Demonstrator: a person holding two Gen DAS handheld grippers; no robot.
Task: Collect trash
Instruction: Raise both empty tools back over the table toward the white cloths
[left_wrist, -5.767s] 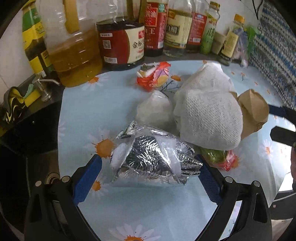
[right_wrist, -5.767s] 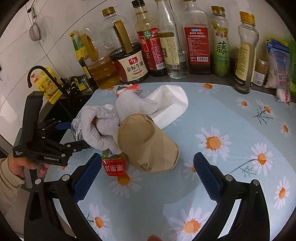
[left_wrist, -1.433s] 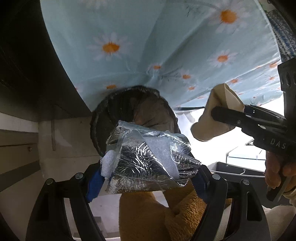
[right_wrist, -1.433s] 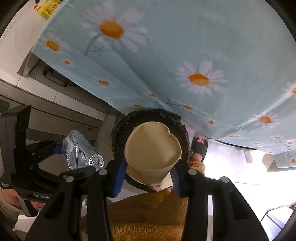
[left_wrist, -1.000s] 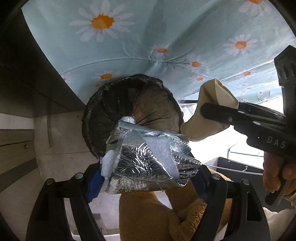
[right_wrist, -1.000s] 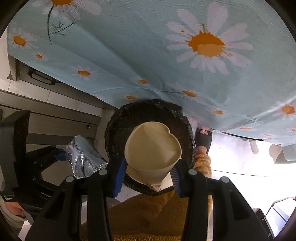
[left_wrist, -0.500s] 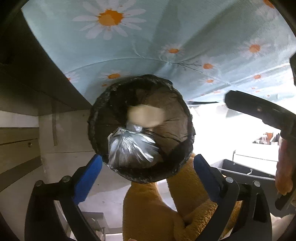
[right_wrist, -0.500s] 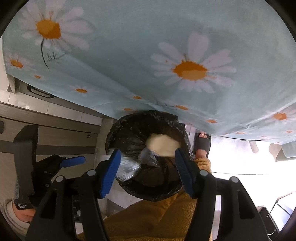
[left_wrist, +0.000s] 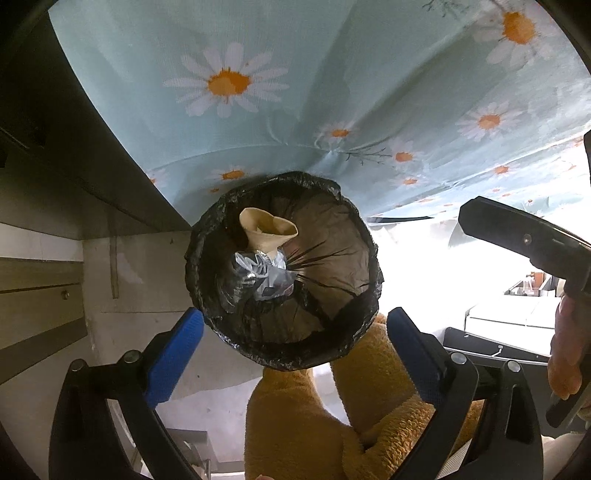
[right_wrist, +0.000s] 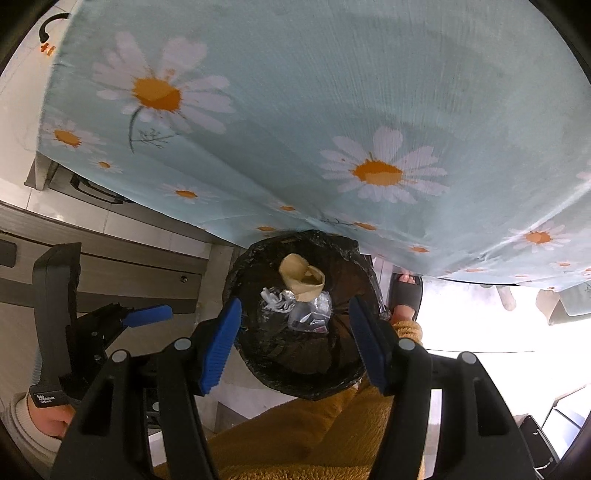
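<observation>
We found the bin (left_wrist: 284, 273), lined with a black bag, standing under the hem of the daisy tablecloth (left_wrist: 332, 92); its base was hidden. Inside lay the paper cup (left_wrist: 267, 230), mouth tilted up toward the cloth side, its narrow end resting on the crumpled foil wrapper (left_wrist: 264, 277). The left gripper (left_wrist: 295, 354) and right gripper (right_wrist: 295, 343) hung above the bin, jaws just opened, nothing between them.

Strong daylight from my lower right in both wrist views; floor (left_wrist: 424, 254) there blows out to pure white, no detail. Trash bin (left_wrist: 284, 273) interior dim w/ glare on the foil wrapper (left_wrist: 264, 275). Left cabinet side in shadow. Heavy fisheye bend + black vignette at corners. Daisy tablecloth (right_wrist: 332, 110) slightly soft.
</observation>
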